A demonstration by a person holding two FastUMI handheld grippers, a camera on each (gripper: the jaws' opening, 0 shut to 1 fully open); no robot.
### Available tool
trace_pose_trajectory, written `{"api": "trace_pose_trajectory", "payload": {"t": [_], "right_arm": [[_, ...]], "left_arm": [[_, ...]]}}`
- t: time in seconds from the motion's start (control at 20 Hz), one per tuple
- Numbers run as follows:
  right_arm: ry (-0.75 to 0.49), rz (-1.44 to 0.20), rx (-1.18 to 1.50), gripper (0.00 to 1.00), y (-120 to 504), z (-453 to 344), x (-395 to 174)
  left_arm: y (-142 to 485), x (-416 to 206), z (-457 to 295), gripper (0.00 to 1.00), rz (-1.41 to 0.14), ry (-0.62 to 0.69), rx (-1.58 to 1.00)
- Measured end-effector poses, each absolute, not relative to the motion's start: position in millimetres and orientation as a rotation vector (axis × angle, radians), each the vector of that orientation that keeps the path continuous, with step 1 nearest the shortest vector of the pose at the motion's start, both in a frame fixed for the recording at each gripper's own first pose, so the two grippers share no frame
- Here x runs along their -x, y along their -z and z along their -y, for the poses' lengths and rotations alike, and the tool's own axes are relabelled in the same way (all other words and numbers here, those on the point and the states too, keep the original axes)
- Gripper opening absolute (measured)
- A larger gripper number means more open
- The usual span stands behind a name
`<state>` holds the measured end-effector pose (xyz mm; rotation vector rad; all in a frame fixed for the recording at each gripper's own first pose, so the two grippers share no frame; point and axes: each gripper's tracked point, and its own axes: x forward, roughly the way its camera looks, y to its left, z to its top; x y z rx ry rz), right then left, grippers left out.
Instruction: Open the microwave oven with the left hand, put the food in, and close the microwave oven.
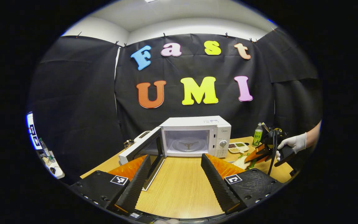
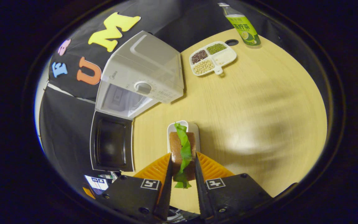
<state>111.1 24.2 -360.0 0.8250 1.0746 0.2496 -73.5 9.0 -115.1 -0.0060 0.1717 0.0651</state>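
White and boxy, the microwave (image 1: 195, 137) stands at the back of the wooden table (image 1: 179, 186), its door (image 1: 143, 149) swung wide to its left and the glass turntable (image 1: 187, 145) bare inside. My left gripper (image 1: 176, 174) hangs in front of the microwave, fingers spread wide with nothing between them. Right of the microwave, the left gripper view catches a gloved hand (image 1: 294, 143) carrying my right gripper (image 1: 261, 154). The right gripper view looks down instead: my right gripper (image 2: 182, 174) has its fingers narrowed on the food (image 2: 182, 151), a brown block with a green leaf on a white dish (image 2: 183, 130), in front of the microwave (image 2: 141, 71). Behind it lie a divided tray of beans (image 2: 213, 58) and a green bottle (image 2: 242, 26).
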Motion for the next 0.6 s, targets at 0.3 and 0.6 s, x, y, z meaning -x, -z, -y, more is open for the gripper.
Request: {"api": "trace_pose_trajectory", "payload": {"t": [0.3,0.6], "right_arm": [[-0.262,-1.004,-0.798,0.25,318,-25,-107],[-0.29,-0.78,-0.79,0.33,232,-63,-123]], "left_arm": [[119,75,-24,0.96,-0.175,-0.059,0.006],[122,78,-42,0.96,-0.177,-0.052,-0.005]]}}
